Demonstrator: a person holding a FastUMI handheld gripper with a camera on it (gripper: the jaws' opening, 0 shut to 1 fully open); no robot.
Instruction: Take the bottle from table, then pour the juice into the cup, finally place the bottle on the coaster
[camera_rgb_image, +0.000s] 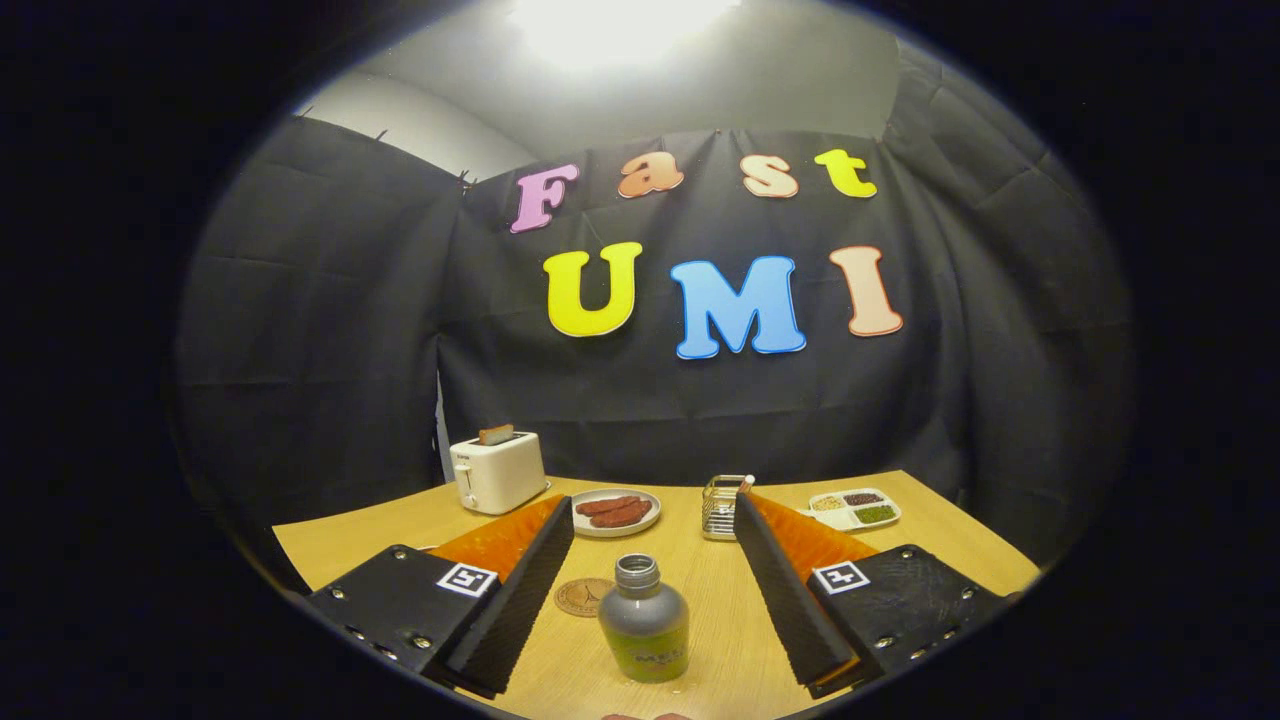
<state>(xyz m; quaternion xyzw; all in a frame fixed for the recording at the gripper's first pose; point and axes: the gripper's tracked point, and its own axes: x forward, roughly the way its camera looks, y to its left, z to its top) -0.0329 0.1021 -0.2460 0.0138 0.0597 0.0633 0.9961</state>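
Note:
A small clear bottle (643, 620) with greenish juice and no cap stands upright on the wooden table (930, 520), between the two fingers and touching neither. My gripper (655, 512) is open wide, one finger on each side of the bottle. A round brown coaster (583, 596) lies flat just left of the bottle, near the left finger. A ribbed glass cup (722, 507) stands beyond the bottle, close to the right fingertip.
At the table's far left, a white toaster (497, 471) holds a slice of bread. A plate of sausages (615, 511) sits beside it. A divided white tray (854, 508) with grains lies at the far right. The black cloth wall closes off the back.

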